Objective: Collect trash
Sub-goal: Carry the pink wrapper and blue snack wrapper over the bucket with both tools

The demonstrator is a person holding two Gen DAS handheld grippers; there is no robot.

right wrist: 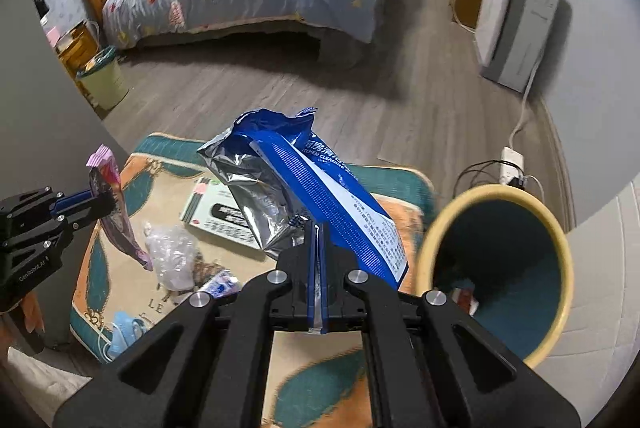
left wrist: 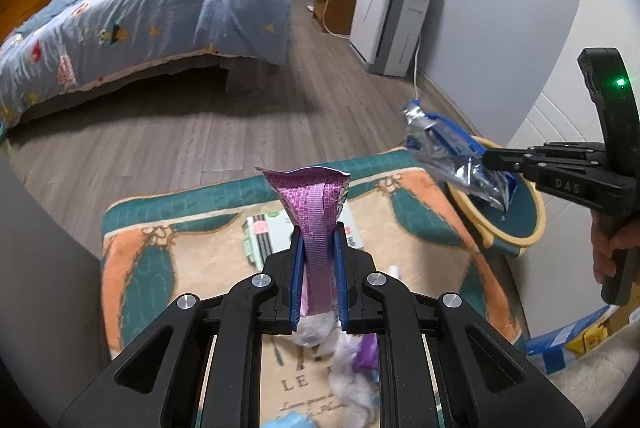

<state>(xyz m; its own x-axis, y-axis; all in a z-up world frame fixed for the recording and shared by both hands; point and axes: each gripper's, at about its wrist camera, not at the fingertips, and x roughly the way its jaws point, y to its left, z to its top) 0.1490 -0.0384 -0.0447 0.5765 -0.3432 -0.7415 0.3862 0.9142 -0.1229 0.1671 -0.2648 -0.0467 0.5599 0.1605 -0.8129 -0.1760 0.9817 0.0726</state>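
My left gripper (left wrist: 318, 232) is shut on a purple wrapper (left wrist: 314, 204) and holds it up above the patterned rug (left wrist: 416, 220). It also shows at the left of the right wrist view (right wrist: 102, 200). My right gripper (right wrist: 318, 228) is shut on a blue and silver wipes packet (right wrist: 304, 184), held in the air just left of the yellow-rimmed trash bin (right wrist: 560, 256). In the left wrist view the packet (left wrist: 452, 156) hangs over the bin's rim (left wrist: 536, 224). The bin holds some trash at its bottom.
On the rug lie a white box (right wrist: 218, 212), a crumpled clear plastic bag (right wrist: 172, 252), a small tube (right wrist: 220, 284) and a blue face mask (right wrist: 124, 332). A bed (left wrist: 140, 16), an air purifier (left wrist: 392, 16), a power strip (right wrist: 512, 160) and a second bin (right wrist: 104, 80) stand around.
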